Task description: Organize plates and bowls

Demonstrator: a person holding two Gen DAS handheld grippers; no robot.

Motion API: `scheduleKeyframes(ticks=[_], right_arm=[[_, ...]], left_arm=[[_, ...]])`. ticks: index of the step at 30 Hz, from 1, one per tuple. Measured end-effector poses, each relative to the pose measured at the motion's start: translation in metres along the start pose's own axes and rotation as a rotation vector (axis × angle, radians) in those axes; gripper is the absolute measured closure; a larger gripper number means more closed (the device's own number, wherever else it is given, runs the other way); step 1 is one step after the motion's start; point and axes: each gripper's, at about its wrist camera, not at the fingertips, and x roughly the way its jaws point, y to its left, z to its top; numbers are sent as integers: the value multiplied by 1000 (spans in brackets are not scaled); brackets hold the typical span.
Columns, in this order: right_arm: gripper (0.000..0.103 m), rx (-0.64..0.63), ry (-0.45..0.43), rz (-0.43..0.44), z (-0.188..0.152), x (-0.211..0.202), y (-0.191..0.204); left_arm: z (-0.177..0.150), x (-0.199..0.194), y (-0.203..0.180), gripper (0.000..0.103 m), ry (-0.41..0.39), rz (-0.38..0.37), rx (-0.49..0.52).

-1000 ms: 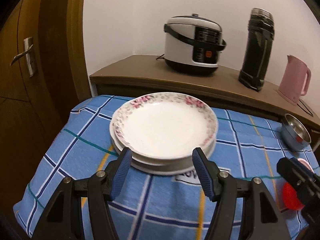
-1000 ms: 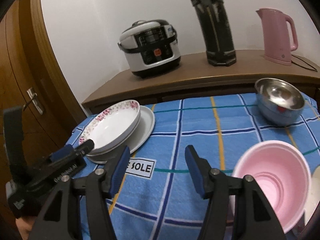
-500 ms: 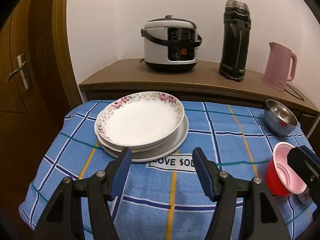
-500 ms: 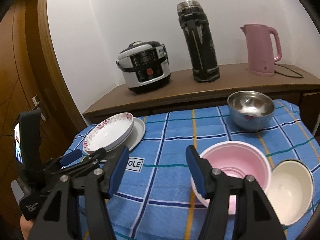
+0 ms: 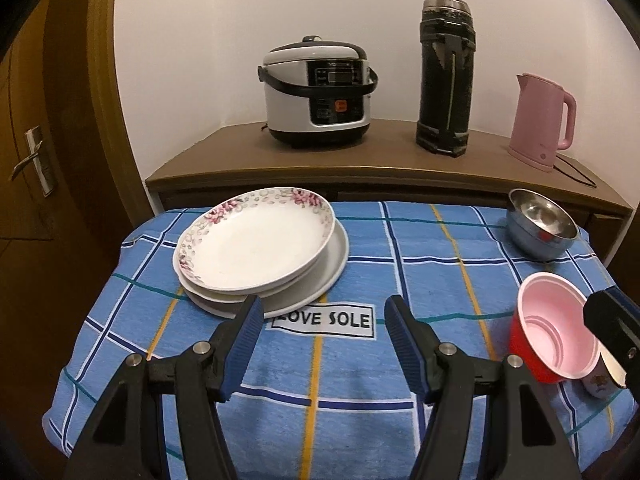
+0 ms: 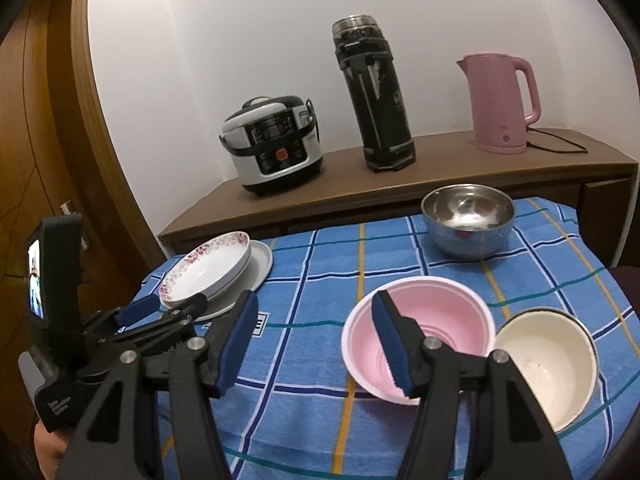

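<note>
I see my left gripper [image 5: 324,320] spread wide and empty, its tips just short of the plate stack [image 5: 260,248] on the blue cloth [image 5: 420,276]. My right gripper [image 6: 314,326] is also released, its right finger overlapping the pink bowl [image 6: 432,320].

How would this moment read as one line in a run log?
left gripper: open, empty | right gripper: open, empty | plates: stacked | pink bowl, steel bowl: apart
</note>
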Motion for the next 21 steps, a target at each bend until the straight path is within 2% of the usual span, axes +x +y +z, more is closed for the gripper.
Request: scheduleKeyframes(ticks=[21], right_arm=[[43,50,-17,-54,3,-12,-43]], left_arm=[[-5,14,-49,38,52,-49,67]])
